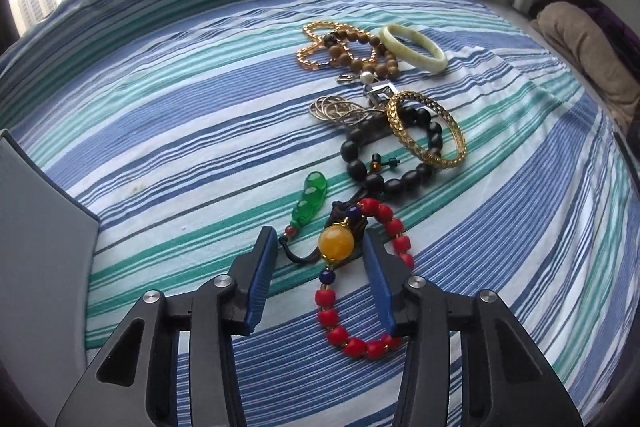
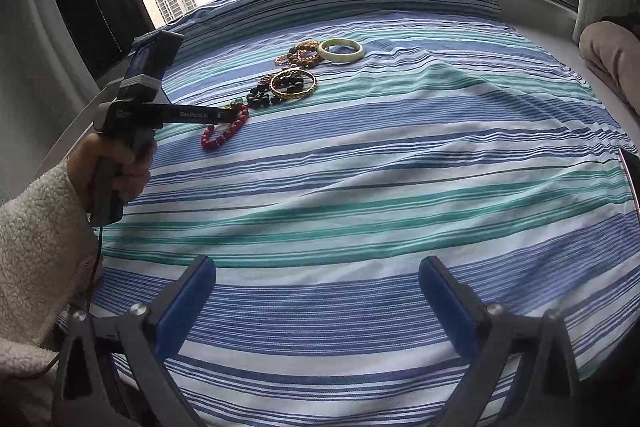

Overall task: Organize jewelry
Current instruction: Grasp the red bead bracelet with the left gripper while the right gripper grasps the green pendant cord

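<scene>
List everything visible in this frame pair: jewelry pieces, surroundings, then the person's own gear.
red bead bracelet: one, red with a yellow bead, nearest, between the left gripper's pads
green pendant: one, green on a dark cord, left of the red beads
black bead bracelet: one, black, mid pile
gold bangle: one, gold, lying over the black beads
silver chain: one, silver, behind the black beads
brown bead bracelet: one, brown, far end
amber chain: one, orange-gold, far end
pale bangle: one, pale green, far right
bedsheet: one, blue, teal and white stripes
left gripper: one, black with blue pads, pads not touching the beads
right gripper: one, open, over bare sheet
hand: one, fleecy white sleeve, holding the left gripper
</scene>
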Tool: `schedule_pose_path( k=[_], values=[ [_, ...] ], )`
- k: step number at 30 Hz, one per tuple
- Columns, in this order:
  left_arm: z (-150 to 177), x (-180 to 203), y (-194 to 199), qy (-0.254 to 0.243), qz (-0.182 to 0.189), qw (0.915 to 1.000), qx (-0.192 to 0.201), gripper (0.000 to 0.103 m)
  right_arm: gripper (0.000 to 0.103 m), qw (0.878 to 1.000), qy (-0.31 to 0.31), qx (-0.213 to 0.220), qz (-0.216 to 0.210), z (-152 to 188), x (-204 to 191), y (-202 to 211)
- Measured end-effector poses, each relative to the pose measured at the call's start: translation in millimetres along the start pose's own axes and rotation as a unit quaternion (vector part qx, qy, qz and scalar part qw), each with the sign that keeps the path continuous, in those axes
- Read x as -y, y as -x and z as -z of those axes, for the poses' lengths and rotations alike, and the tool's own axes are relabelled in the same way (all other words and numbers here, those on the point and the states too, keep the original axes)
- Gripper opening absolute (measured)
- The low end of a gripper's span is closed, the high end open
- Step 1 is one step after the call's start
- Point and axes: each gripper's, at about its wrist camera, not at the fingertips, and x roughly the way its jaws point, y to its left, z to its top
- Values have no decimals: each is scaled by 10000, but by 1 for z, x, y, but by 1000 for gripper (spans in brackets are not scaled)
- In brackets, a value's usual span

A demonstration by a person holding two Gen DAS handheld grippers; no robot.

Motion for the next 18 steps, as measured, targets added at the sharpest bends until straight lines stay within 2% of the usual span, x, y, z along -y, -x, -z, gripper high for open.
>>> schedule_pose_path(
  k=[1, 2, 9, 13, 18],
  values=[
    [1, 2, 1, -31, 49, 10000, 16, 20, 103, 10000, -8, 0, -14, 0, 0, -1],
    [-1, 5, 0, -35, 112, 9999, 6, 16, 103, 10000, -4, 11, -17, -1, -1, -1],
    [20, -5, 28, 549, 214, 9983, -15, 16, 103, 10000, -20, 63, 5, 3, -2, 3],
    [48, -9, 52, 774, 244, 9967, -29, 16, 103, 10000, -21, 10, -20, 7, -4, 2],
    [94, -24, 83, 1320, 249, 9909, -69, 16, 103, 9999, 120, 43, -82, 9, -17, 7]
  ],
)
